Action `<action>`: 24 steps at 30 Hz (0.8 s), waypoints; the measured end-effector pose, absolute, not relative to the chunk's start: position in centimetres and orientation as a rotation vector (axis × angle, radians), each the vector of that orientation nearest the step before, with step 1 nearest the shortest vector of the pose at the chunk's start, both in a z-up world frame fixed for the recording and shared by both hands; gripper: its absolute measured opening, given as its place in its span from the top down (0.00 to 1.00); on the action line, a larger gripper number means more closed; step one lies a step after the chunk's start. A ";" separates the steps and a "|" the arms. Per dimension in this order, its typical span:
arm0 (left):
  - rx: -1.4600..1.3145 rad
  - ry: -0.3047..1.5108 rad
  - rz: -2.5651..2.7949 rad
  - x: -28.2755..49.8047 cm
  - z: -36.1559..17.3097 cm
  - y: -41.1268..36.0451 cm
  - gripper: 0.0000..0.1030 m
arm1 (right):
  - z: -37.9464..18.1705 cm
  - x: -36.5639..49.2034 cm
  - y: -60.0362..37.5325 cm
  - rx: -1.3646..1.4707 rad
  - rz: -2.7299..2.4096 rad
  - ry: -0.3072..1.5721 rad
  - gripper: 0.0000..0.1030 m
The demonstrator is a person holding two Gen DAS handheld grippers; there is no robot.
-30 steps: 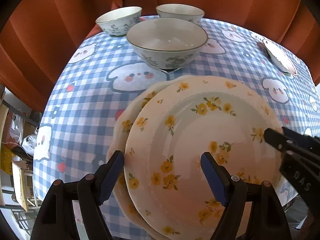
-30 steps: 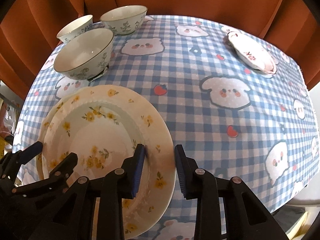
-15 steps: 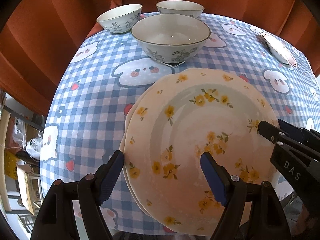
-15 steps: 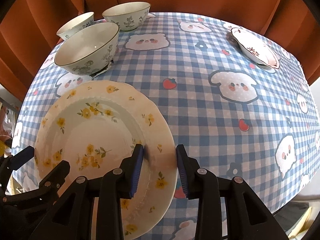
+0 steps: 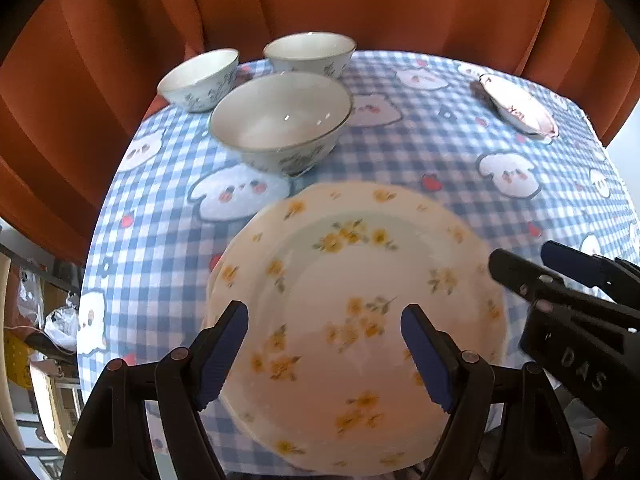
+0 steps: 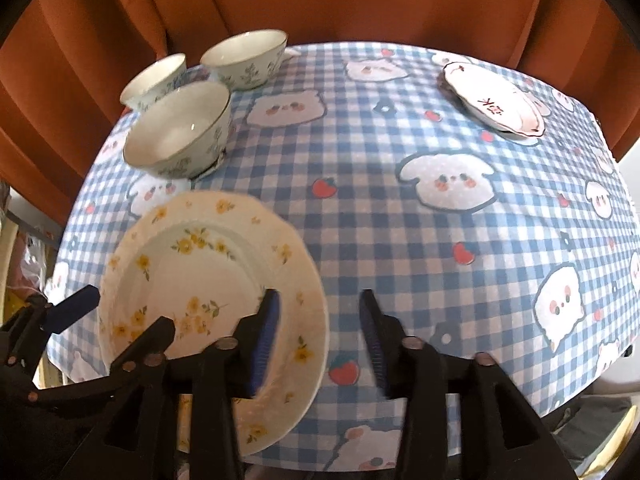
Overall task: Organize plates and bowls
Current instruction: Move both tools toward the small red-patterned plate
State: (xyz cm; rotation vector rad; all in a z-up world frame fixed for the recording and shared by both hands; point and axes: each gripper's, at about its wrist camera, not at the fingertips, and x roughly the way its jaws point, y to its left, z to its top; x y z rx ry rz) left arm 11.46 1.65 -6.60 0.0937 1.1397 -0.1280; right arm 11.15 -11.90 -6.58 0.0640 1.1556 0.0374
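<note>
A cream plate with yellow flowers (image 5: 360,300) lies on a second like plate whose edge (image 5: 211,280) peeks out at its left, near the front of the checked tablecloth (image 6: 400,240). My left gripper (image 5: 324,320) hovers open over the top plate, touching nothing. My right gripper (image 6: 320,310) is opening: the plate's right rim (image 6: 308,280) lies between its jaws, and the pads stand off it. Three white bowls sit at the back left: a large one (image 5: 280,120) and two smaller (image 5: 200,76) (image 5: 308,52).
A pink-rimmed white dish (image 6: 492,104) rests at the far right of the table. An orange curtain (image 6: 360,0) hangs close behind. The table's front edge runs just under the plates. Clutter (image 5: 40,340) shows below the left edge.
The right jaws have spread and let go of the plate's rim. The top plate now sits nearly square on the lower one. Both grippers have drawn up and back.
</note>
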 end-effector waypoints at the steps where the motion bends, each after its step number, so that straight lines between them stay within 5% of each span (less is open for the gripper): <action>1: 0.090 1.134 -0.133 11.6 -6.5 1.2 0.21 | -6.4 11.2 -12.2 0.070 0.038 1.148 0.37; 24: 0.012 1.153 -0.131 16.5 -6.3 -12.7 0.14 | -5.3 16.6 -25.8 0.045 0.075 1.154 0.35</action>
